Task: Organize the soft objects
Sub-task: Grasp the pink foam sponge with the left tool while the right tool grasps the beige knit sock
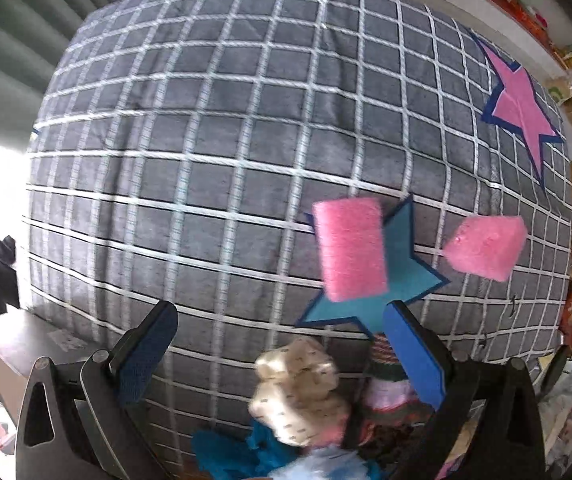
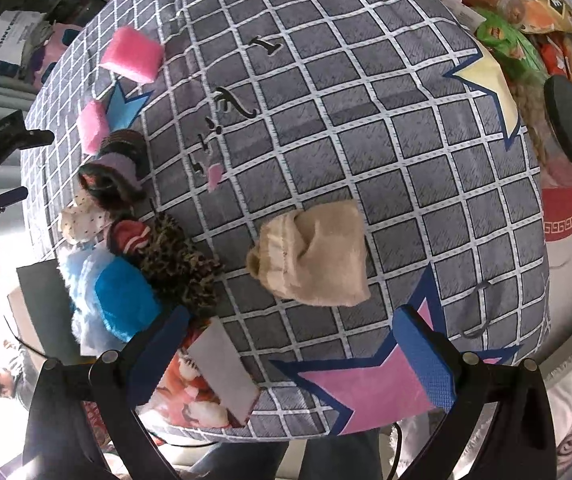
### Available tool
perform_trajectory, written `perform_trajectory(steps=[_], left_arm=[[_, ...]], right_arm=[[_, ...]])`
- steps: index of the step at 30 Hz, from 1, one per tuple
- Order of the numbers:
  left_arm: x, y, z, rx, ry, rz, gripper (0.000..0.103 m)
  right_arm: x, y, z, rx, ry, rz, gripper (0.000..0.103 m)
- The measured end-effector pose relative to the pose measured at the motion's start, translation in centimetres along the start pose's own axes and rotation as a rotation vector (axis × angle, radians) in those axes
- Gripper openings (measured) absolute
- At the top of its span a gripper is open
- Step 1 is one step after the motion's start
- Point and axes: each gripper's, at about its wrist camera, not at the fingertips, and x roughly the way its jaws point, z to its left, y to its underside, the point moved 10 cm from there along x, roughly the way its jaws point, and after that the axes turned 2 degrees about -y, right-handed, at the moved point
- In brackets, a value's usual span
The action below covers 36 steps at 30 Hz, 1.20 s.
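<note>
Most of the soft things already lay gathered in a line down one edge of the grey checked cloth, so I judged the sorting well along, with one piece left out. That piece was the beige fleece sock, a rumpled, fuzzy lump lying alone on the cloth, well apart from the line and just ahead of the right gripper, whose blue-padded tongs stood wide apart and empty. Measured from the beige fleece sock, the line ran off to its left: a leopard-print fluffy piece nearest, then a bright blue plush bundle beside pale blue fur, a cream dotted sock, a dark striped knit roll, and farthest the two pink sponge blocks, square-cut and porous. The left gripper hovered over that line with its tongs likewise spread and holding nothing, the cream dotted sock just below them.
</note>
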Motion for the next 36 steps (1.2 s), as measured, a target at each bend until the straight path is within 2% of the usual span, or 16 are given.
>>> perform_trajectory(steps=[5,11,15,19,20,21,22,23,24,25,26,29,36], left_arm=[[2.9,0.7,-1.5,-0.061,0.037,0.055,0.103],[6.6,-0.2,-1.8,-0.055,0.006,0.055,0.103],[9.3,-0.2,-1.6,-0.067,-0.009,0.082,0.102],[10.3,0.1,-1.4,-0.062,-0.005,0.054,0.102],[10.6,0.0,-1.5,-0.051,-0.013,0.051,0.101],[10.6,-0.3,-1.6,-0.038,-0.017,0.047,0.099],[10.7,-1.1,-2.5,-0.032,-0.009,0.044,0.093],[10.5,-1.7,-3.1,-0.025,0.004,0.033,0.083],[9.5,-1.4,-3.8,-0.014,0.002,0.01,0.076],[8.7,-1.8,-4.4,0.0,0.001,-0.002,0.057],[8.2,-2.2,-4.8,0.022,0.004,-0.014,0.046],[7.0,-2.6,-6.7,0.068,0.008,-0.009,0.045],[2.5,-0.9,-8.5,0.09,0.017,-0.079,0.045]], right_arm=[[2.0,-0.6,-0.6,0.014,0.024,0.001,0.103],[4.2,-2.0,-0.4,-0.005,0.066,-0.027,0.103],[5.8,-2.9,-0.8,-0.034,0.111,-0.038,0.103],[6.9,-3.3,-1.1,-0.061,0.13,-0.033,0.103],[7.0,-3.2,-1.0,-0.078,0.131,-0.034,0.09],[7.0,-3.2,-1.0,-0.096,0.145,-0.039,0.087],[6.8,-3.2,-0.7,-0.124,0.157,-0.052,0.076],[6.5,-3.2,-0.4,-0.15,0.159,-0.065,0.062],[6.4,-3.0,0.0,-0.167,0.156,-0.072,0.054],[6.2,-2.7,0.0,-0.18,0.146,-0.075,0.042],[6.1,-2.8,0.0,-0.184,0.139,-0.073,0.04],[5.4,-2.9,-0.3,-0.191,0.114,-0.086,0.04],[2.3,-3.5,0.2,-0.207,0.039,-0.126,0.04]])
